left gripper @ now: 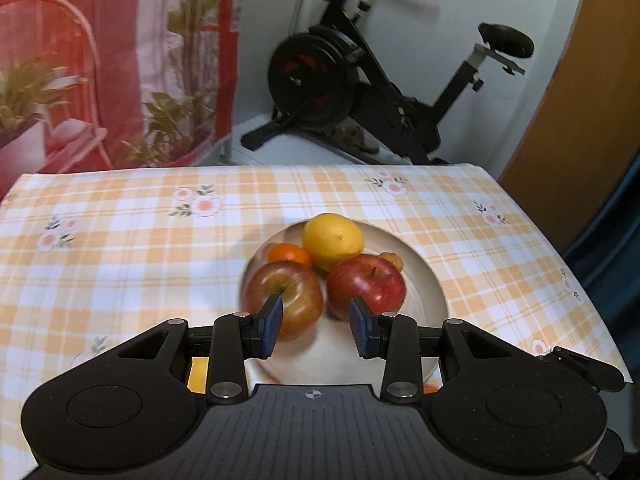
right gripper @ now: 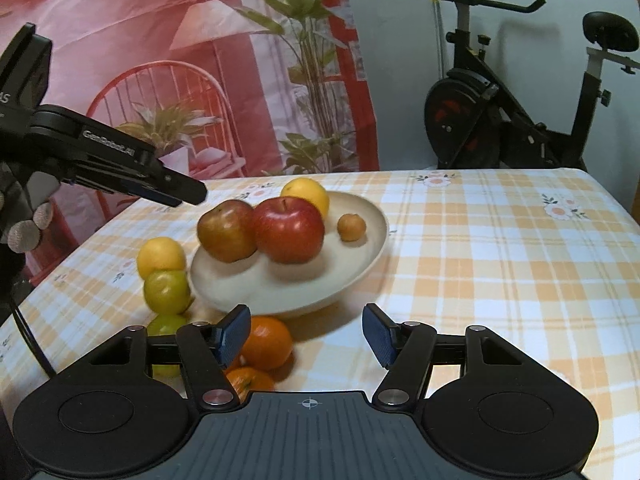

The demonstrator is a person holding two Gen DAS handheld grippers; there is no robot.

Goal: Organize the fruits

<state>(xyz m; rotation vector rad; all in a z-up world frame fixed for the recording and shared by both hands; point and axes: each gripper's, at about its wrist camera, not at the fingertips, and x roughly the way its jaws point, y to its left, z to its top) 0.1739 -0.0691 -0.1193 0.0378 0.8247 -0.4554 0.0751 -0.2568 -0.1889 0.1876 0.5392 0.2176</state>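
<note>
Left gripper [left gripper: 316,326]: jaws apart, nothing between them; it hangs above the near part of the plate, its blue pads [left gripper: 270,330] framing the two apples. In the right wrist view it [right gripper: 180,194] reaches in from the left, above the table and left of the plate.
Right gripper [right gripper: 306,340]: jaws wide apart and empty, low over the table at the near side of the plate.
Plate [left gripper: 424,276]: pale, round and shallow, in the middle of the table; its rim [right gripper: 376,224] shows in the right wrist view.
Fruit in the plate: a red apple [right gripper: 288,230] touching a duller red-green apple [right gripper: 226,230] to its left; a yellow lemon [left gripper: 333,240] behind them at the far side; a small brownish-orange fruit [right gripper: 351,227] on the right, apart from the apples; an orange [left gripper: 289,254] at the far left, seen only from the left wrist.
Fruit on the table: a yellow fruit [right gripper: 161,257] and a green one [right gripper: 166,291] just left of the plate, touching each other; another green one [right gripper: 166,326] nearer, partly hidden by the right gripper; an orange [right gripper: 267,343] just beside the plate's near edge, next to the right gripper's left pad [right gripper: 232,334]; a second orange [right gripper: 250,383] nearer, mostly hidden.
Table [right gripper: 500,260]: covered with an orange and white checked cloth with flowers.
Background: an exercise bike [left gripper: 360,84] at the far right; a red printed curtain [right gripper: 180,60] at the far left.
</note>
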